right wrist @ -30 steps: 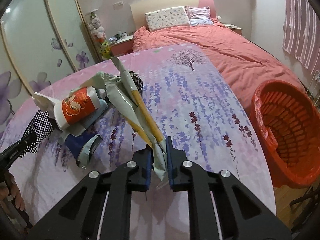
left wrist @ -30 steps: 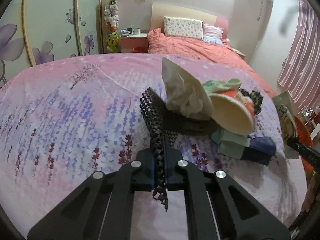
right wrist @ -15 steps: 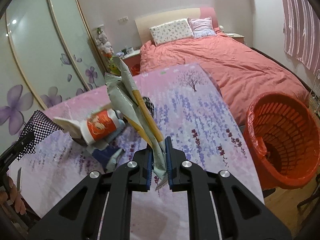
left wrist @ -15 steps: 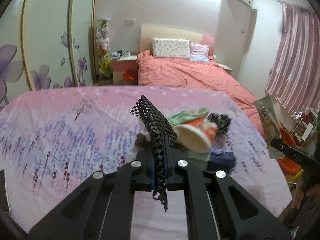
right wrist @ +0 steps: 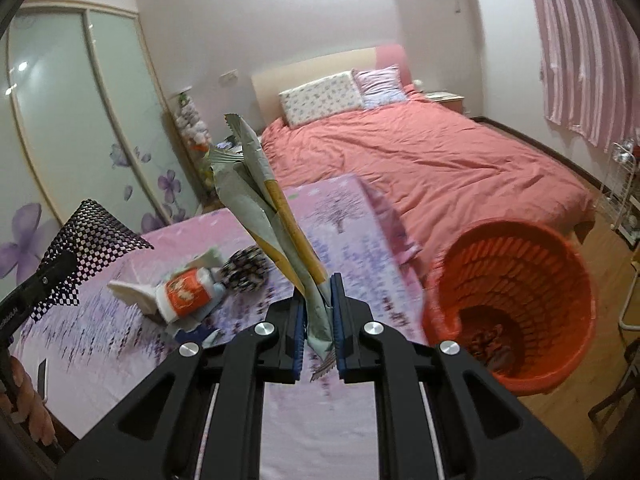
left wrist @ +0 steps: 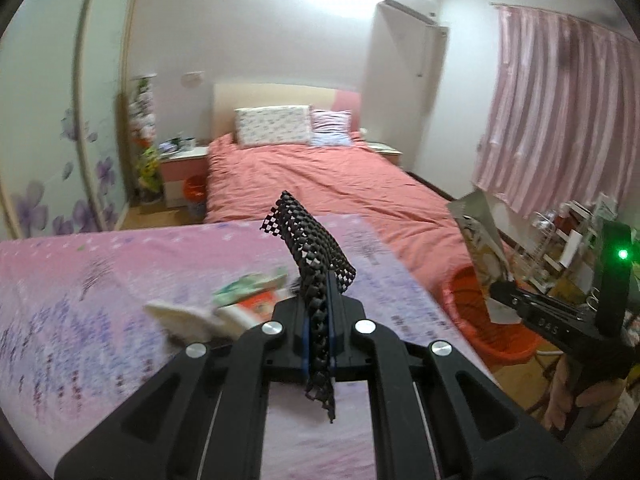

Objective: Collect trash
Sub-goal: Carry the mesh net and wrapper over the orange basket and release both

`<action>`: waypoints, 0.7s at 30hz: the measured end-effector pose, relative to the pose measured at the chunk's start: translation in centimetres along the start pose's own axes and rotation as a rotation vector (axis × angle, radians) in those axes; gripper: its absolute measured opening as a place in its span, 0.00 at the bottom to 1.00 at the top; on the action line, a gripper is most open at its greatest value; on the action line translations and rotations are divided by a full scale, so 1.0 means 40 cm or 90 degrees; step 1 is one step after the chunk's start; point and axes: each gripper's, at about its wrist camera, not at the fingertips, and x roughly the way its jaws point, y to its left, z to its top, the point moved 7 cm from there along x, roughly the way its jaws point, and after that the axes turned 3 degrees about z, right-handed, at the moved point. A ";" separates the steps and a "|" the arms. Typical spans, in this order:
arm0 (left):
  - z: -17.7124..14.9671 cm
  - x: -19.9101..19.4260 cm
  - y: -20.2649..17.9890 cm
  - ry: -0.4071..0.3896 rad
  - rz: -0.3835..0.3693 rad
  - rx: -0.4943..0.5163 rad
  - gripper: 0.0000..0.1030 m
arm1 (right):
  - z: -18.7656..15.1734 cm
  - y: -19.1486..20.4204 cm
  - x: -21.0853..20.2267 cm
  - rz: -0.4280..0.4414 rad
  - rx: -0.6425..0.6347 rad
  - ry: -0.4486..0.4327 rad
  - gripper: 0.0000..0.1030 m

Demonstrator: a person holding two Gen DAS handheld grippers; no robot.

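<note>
Aloft, black mesh (left wrist: 316,256), crumpled wrapper (right wrist: 272,216).

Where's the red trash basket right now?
In the right wrist view the red basket stands on the floor at the right, beside the lavender-print table and in front of the bed.

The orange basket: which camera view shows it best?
The right wrist view. There the orange basket shows whole, with its open mouth, ribbed inside wall and something dark at the bottom. In the left wrist view only part of it shows, behind the right gripper and its wrapper.
</note>
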 end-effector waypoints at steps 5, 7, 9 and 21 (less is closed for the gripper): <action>0.023 0.043 -0.159 -0.001 -0.063 0.033 0.07 | 0.028 -0.116 -0.032 -0.032 0.038 -0.020 0.12; 0.024 0.063 -0.217 0.003 -0.087 0.041 0.07 | 0.034 -0.162 -0.039 -0.044 0.056 -0.025 0.12; 0.021 0.089 -0.282 0.011 -0.115 0.049 0.07 | 0.037 -0.218 -0.047 -0.057 0.078 -0.029 0.12; -0.040 0.281 -0.638 0.080 -0.227 0.116 0.07 | 0.008 -0.456 -0.008 -0.098 0.171 -0.019 0.12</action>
